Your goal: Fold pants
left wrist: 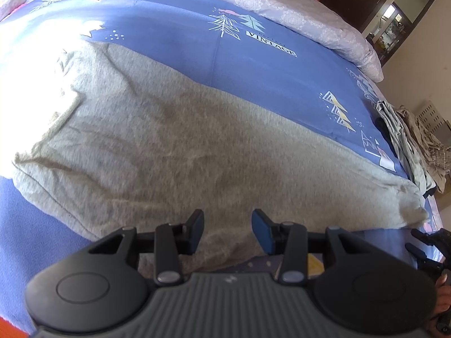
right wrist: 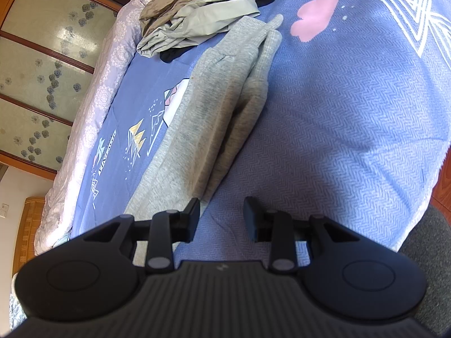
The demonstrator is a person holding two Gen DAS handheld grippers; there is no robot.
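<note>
pants: grey pants [left wrist: 174, 146] lie flat on the bed [left wrist: 174, 39], one leg stacked on the other by the look of the doubled edge; long axis runs 9 to 3 o'clock in the left view, 12 to 7 in the right view.
left tool: left tool [left wrist: 227, 232] has jaws apart, nothing between the pads, hovering over the near long edge at 6 o'clock.
right tool: right tool [right wrist: 222, 216] has jaws apart and empty; left pad over the pants' edge, right pad over bare sheet. Narrow end sits at 12 o'clock from it.
step: my read is lengthwise fold done, crosswise fold not started. You're staged for the grab.
next: each tool needs both layers of one end pinched, then that end carried over to meet the other. Drop lower first; pads aren't on cloth yet.
clutter: clothes pile [right wrist: 194, 17] just past the narrow end, at 11 o'clock in the right view. Keep the lift clear of it.
</note>
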